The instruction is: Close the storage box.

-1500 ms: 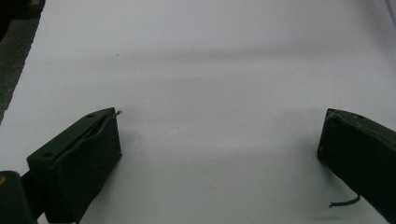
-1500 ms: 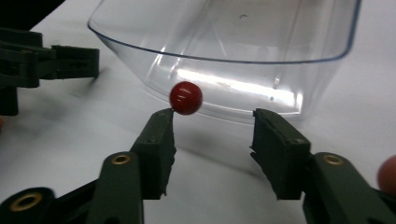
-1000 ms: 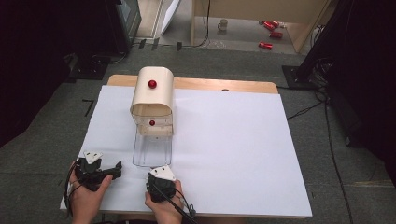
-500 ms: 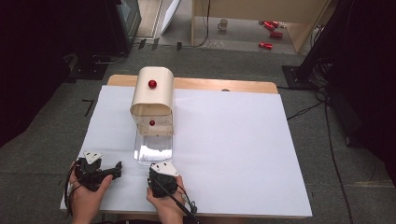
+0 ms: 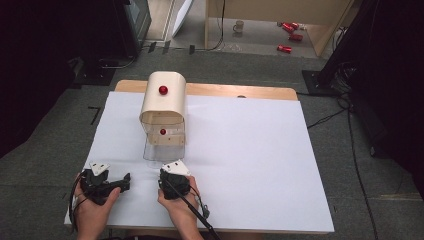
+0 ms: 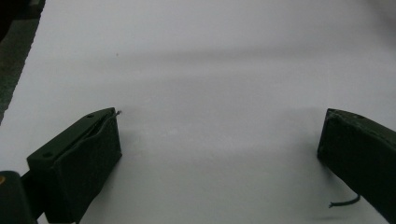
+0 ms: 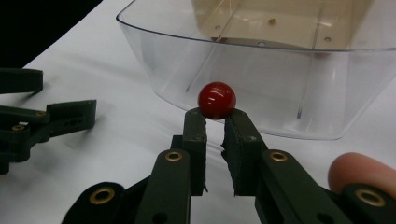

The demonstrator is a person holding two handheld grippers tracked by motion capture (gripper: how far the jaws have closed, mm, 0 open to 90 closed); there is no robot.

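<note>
A pale wooden box [image 5: 163, 99] with a red knob [image 5: 163, 90] on top stands at the back left of the white-covered table [image 5: 250, 150]. A clear plastic drawer [image 5: 162, 150] sticks out of its front toward me. A second red knob [image 5: 163, 132] shows behind the clear plastic. My right gripper [image 5: 169, 169] is at the drawer's front, its jaws shut on the drawer's red ball knob [image 7: 216, 99]; the tips [image 7: 215, 119] pinch it from below. My left gripper [image 5: 125, 181] rests on the paper to the left, jaws wide open [image 6: 219, 140] and nothing between them.
The left gripper [image 7: 46, 121] lies close beside the right one. A fingertip [image 7: 359, 170] rests on the right gripper's jaw. White paper stretches free to the right. Beyond the table are a dark floor, cables [image 5: 345, 115] and red cans [image 5: 285, 48].
The right gripper has moved away from me with the red knob, and the clear drawer has slid farther into the wooden box. The left gripper has stayed put.
</note>
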